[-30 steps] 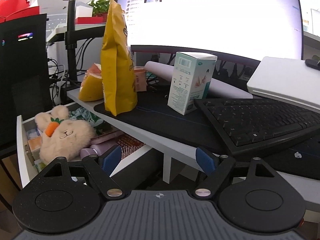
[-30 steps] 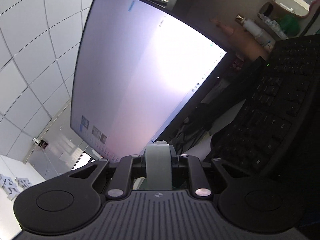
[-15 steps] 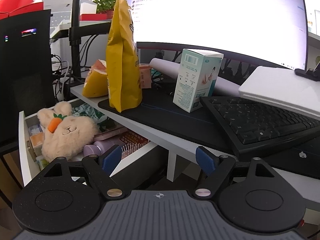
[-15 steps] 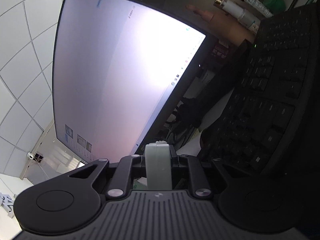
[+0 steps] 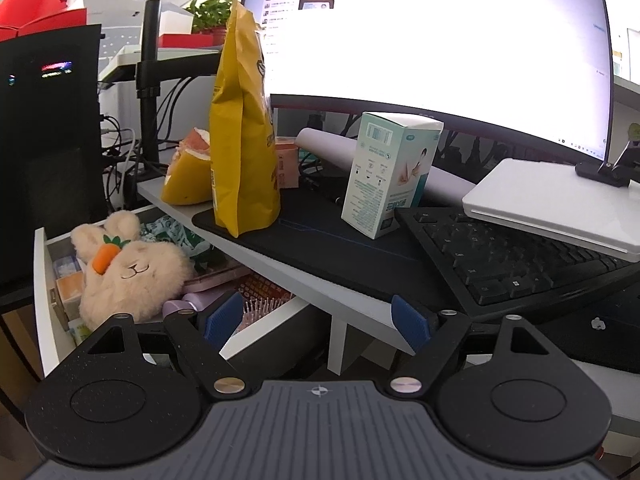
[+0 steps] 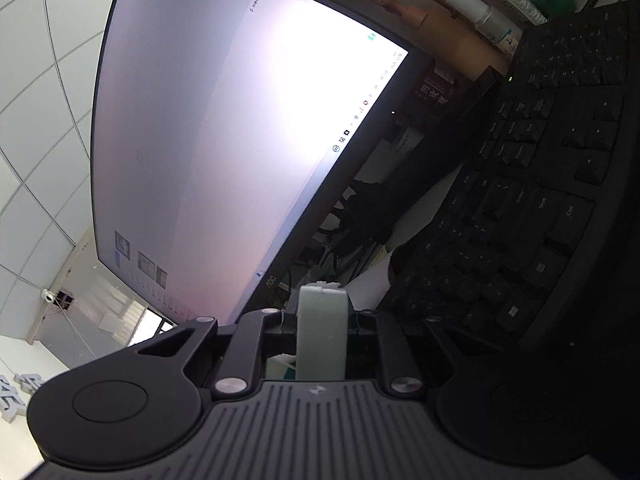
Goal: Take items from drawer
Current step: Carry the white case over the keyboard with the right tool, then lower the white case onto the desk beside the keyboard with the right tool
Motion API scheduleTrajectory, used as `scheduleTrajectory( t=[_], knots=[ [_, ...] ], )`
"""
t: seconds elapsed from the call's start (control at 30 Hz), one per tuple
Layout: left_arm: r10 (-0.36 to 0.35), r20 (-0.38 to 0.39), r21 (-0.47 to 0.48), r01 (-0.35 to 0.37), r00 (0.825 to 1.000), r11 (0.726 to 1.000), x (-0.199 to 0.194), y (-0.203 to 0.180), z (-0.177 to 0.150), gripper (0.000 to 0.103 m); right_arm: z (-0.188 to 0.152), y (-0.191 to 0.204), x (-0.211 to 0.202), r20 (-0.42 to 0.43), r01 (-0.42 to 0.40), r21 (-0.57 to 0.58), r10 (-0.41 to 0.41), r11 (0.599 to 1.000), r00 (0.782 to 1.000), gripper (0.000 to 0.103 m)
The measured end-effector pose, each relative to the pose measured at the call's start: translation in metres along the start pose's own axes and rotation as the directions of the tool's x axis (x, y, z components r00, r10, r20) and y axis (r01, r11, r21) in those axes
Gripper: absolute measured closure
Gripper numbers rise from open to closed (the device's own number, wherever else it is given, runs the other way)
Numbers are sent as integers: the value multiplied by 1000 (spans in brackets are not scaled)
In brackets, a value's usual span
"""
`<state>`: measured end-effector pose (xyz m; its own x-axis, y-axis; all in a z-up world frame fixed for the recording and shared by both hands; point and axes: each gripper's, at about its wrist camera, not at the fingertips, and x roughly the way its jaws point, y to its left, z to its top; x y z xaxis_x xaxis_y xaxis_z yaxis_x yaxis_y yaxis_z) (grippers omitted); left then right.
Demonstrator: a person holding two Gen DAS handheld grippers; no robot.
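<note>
Office desk setting: white tabletop (image 5: pixel 352 292) carrying a black mat (image 5: pixel 320 240), with a large curved monitor (image 5: pixel 440 32) lit at the back edge. On the mat, a tall yellow bag (image 5: pixel 244 136) stands upright near the left end; a white-and-teal carton (image 5: pixel 390 174) stands upright further right, just beside the black keyboard (image 5: pixel 520 260). A closed white laptop (image 5: pixel 560 204) lies partly over the keyboard's far side. Behind the bag, a cut pomelo (image 5: pixel 186 178) sits at the tabletop's left edge. Below that edge the white drawer (image 5: pixel 40 280) is pulled open. Inside: a plush rabbit (image 5: pixel 132 268) with a carrot on its head, a purple bottle (image 5: pixel 188 304) touching it, a pink hairbrush (image 5: pixel 260 308) near the front wall, a green patterned packet (image 5: pixel 172 232) behind the rabbit, small boxes along the left wall. Left gripper (image 5: pixel 318 318) hangs in front of the tabletop's front edge, just right of the drawer; fingers (image 5: pixel 222 318) spread wide, nothing between them. Right gripper (image 6: pixel 320 334) is tilted, pointing up at the monitor with the keyboard to its right; its fingers are closed narrow on a pale grey-green box (image 6: pixel 320 336), held edge-on, free of the tabletop.
</note>
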<state>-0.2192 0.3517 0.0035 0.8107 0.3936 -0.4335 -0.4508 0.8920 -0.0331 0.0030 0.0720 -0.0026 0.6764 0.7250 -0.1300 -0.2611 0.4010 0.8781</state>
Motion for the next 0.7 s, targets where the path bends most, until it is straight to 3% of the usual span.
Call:
scheduleTrajectory(
  t=[0.33,0.7],
  knots=[
    [-3,-6,5,3,1000,1000,2,-2,-1,17,-1,4,-4,-31,102,-117,-106,988,994,71],
    [-14,0,5,14,1000,1000,0,-4,-2,17,-8,13,-10,-16,225,-281,-239,933,971,60]
  ],
)
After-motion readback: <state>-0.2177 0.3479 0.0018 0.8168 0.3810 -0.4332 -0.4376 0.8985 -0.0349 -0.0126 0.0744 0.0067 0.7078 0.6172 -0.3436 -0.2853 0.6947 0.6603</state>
